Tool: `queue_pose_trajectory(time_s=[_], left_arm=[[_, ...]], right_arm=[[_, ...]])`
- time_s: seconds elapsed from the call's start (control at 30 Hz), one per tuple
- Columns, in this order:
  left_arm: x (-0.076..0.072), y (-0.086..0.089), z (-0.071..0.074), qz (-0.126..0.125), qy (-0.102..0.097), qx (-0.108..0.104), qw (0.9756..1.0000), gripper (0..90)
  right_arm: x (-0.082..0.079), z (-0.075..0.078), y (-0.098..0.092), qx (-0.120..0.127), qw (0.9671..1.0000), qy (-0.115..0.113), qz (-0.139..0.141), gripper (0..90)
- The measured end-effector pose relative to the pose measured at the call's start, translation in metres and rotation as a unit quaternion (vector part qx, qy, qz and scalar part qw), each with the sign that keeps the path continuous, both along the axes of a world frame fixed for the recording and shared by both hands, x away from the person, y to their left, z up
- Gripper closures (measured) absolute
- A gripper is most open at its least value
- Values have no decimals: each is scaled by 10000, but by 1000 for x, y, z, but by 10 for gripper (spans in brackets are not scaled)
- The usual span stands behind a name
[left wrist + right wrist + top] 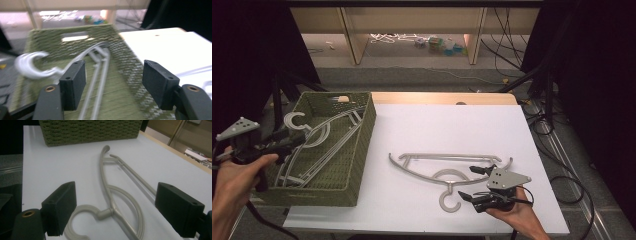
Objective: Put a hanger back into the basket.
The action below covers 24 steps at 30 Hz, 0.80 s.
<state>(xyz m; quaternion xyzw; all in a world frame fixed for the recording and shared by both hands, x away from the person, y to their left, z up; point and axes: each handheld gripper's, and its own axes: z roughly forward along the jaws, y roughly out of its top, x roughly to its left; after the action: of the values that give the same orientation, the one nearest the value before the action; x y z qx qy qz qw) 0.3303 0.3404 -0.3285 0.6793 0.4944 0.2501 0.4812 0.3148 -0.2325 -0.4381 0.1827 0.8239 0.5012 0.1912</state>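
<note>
Currently right claw (478,184) sits jaws apart around the hook of the grey hanger (447,167) on the white counter (437,125). Left claw (287,140), jaws apart, empty, over the green basket (362,150). Risk: thin hook slips out on closing, or snags the basket rim.

The left hand (234,172) comes in from the lower left, its forearm angled up and inward, fist wrapped round the handle of the left gripper (292,137). That gripper lies roughly level and points right, its grey plate raised at the rear above the knuckles. Its jaws stand well apart with nothing pressed between the pads (75,83). The right hand (512,212) enters from the bottom edge, palm under the right gripper (472,182), which points left and lies low, its grey plate on top. Its jaws are spread wide, one ahead of the hand and one nearer the wrist, pads (62,206) gripping nothing. The two grippers are well apart.
</note>
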Motion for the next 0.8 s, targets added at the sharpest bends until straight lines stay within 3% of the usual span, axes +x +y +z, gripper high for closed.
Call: queue_pose_trajectory(time_s=[0.17,0.23,0.27,0.3,0.33,0.37,0.47,0.57,0.67,0.7,0.8], left_arm=[[-20,-39,1,-348,-342,-119,9987,284],[-26,-53,1,-534,-431,19,9976,270],[-31,-62,0,-572,-439,-95,9974,255],[-36,-75,-2,-686,-587,-79,9959,254],[-36,-75,-2,-686,-587,-79,9959,249],[-40,-90,-5,-795,-632,-78,9948,240],[-41,-102,-9,-980,-666,-26,9930,248],[-38,-120,-17,-1113,-738,-231,9908,245],[-36,-130,-24,-1200,-825,-249,9890,246],[-35,-138,-30,-1301,-909,-274,9869,246],[-35,-145,-38,-1374,-959,-300,9854,246]], right_arm=[[0,0,-1,7,10000,-3,-7,175],[0,0,-1,8,10000,-1,3,175],[0,1,-2,-1,10000,5,-9,175],[0,1,-3,-13,10000,-22,-14,174],[0,1,-3,-13,10000,-22,-14,174],[0,1,-3,40,10000,-6,-68,174],[0,0,-2,126,9998,-44,-157,174],[0,-1,-3,134,9997,-47,-186,174],[-1,-1,-3,154,9996,-53,-209,175],[-2,-1,-4,194,9995,-69,-240,175],[-4,-2,-4,314,9989,-104,-346,175]])
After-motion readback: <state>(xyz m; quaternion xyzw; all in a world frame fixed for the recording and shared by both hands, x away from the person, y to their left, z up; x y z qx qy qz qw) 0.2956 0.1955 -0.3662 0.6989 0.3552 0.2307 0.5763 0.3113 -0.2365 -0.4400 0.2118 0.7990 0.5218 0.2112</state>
